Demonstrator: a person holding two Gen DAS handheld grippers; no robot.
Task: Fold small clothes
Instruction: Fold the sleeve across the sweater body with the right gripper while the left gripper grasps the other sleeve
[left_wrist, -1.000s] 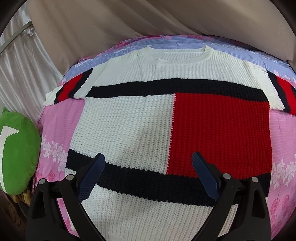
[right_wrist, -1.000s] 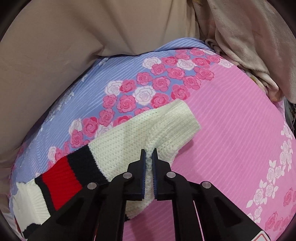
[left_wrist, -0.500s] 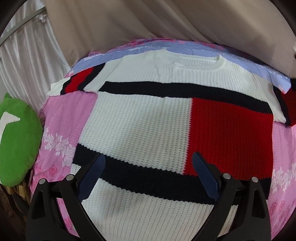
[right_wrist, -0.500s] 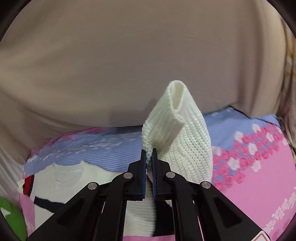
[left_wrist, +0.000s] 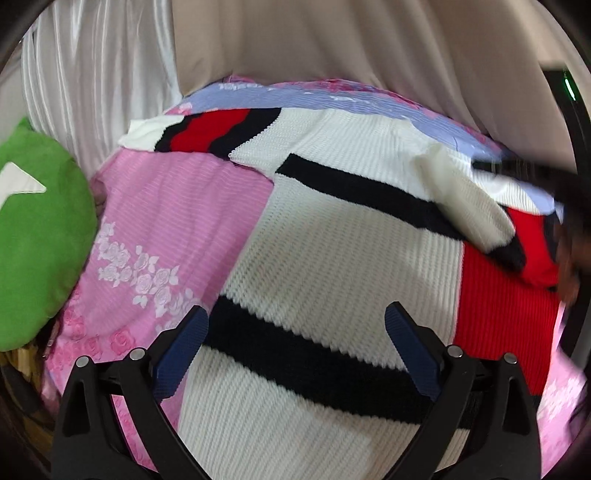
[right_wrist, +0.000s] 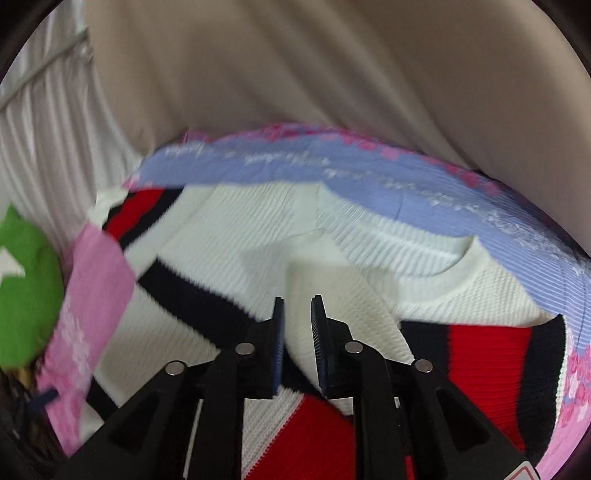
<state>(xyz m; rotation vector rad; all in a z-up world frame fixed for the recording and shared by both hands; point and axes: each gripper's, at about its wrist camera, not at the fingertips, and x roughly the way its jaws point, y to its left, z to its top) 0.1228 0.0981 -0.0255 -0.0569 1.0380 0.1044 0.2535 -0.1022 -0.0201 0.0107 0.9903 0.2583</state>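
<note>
Motion-blurred, the right gripper (right_wrist: 298, 332) holds narrow jaws around a ribbed white sleeve cuff (right_wrist: 332, 295) of the knit sweater (left_wrist: 332, 251), the left gripper (left_wrist: 295, 332) gaping wide.

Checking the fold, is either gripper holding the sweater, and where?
The right gripper, part open, straddles the sweater's white sleeve cuff; grip unclear. The left gripper is open, empty.

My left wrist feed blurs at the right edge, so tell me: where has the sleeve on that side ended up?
Observer: The sleeve lies folded across the sweater chest, its cuff at the right gripper.
Operator: Is it gripped?
Observer: Cannot tell; the jaws stand narrowly apart with white knit filling the gap.
Operator: And the collar?
Observer: The collar lies flat, just right of the cuff.
</note>
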